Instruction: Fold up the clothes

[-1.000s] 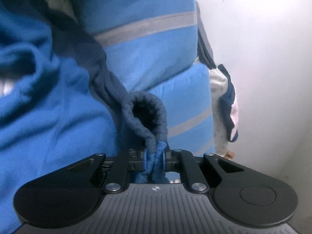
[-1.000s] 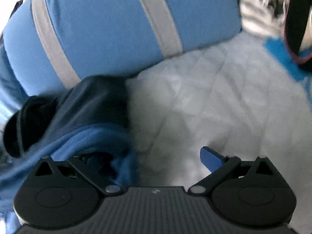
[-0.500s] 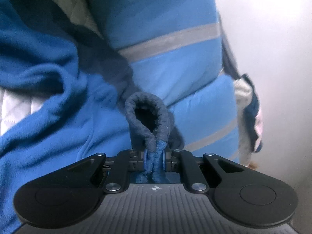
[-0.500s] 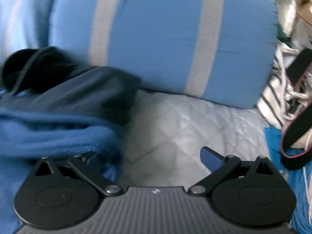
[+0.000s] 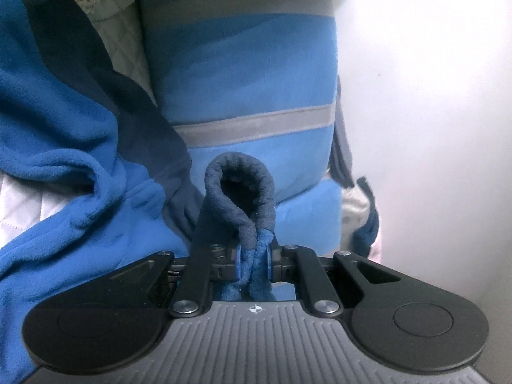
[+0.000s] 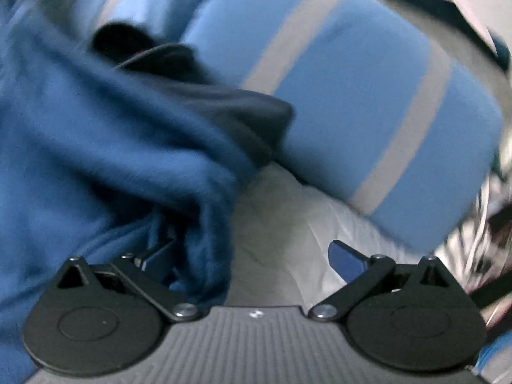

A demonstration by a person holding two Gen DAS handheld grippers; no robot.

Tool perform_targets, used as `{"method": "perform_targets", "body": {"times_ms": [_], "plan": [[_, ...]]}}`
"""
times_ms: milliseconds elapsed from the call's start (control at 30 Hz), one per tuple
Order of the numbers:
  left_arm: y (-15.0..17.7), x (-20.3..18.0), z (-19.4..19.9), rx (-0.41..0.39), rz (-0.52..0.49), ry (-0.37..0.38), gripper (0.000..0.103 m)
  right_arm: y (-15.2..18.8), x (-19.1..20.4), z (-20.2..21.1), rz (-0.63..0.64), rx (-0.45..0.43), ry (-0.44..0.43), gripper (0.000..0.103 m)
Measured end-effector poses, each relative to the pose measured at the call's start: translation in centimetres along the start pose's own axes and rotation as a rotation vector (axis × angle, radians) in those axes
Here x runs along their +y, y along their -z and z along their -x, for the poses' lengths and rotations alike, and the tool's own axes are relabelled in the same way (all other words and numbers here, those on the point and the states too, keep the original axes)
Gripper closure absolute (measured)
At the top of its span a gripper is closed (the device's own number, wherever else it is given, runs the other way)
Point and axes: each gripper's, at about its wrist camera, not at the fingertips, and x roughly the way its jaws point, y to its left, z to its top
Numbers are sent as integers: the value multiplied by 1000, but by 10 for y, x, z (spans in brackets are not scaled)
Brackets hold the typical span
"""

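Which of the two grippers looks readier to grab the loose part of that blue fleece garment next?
The right gripper, probably. Its jaws stand wide open with a fold of the blue fleece garment draped over its left finger. The left gripper is occupied, shut on the garment's dark navy cuff.

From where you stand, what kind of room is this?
Most likely a bedroom, with the work done on a bed: a white quilted cover lies underneath, a blue pillow with grey stripes sits behind, and a blue fleece garment is spread across it.
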Motion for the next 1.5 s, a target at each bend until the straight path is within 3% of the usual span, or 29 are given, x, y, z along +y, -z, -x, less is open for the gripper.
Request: {"method": "perform_targets", "body": {"times_ms": [133, 300, 500, 767, 867, 933, 1000, 1367, 1400, 1467, 1500], "plan": [[-6, -4, 8, -25, -2, 27, 90, 7, 17, -2, 181, -11, 79, 12], [-8, -5, 12, -37, -3, 27, 90, 7, -5, -7, 82, 15, 24, 25], [-3, -7, 4, 5, -11, 10, 90, 29, -81, -31, -551, 138, -207, 24], [-3, -7, 7, -30, -21, -12, 90, 51, -110, -46, -893, 212, -299, 19], [-3, -5, 6, -34, -26, -25, 90, 52, -111, -48, -921, 220, -305, 17], [-3, -4, 6, -32, -25, -24, 90, 40, -93, -34, -766, 203, -235, 10], [-3, -5, 5, -28, -24, -18, 90, 24, -63, -19, -495, 150, -115, 7], [-4, -5, 4, -14, -29, -12, 90, 4, 64, 14, 436, -113, 212, 9], [-4, -5, 4, -13, -29, -12, 90, 5, 74, 14, 508, -128, 239, 11], [-4, -5, 4, -10, -29, -17, 90, 8, 85, 12, 593, -145, 272, 26], [-4, -5, 4, -5, -28, -19, 90, 8, 87, 11, 617, -144, 285, 45]]}}
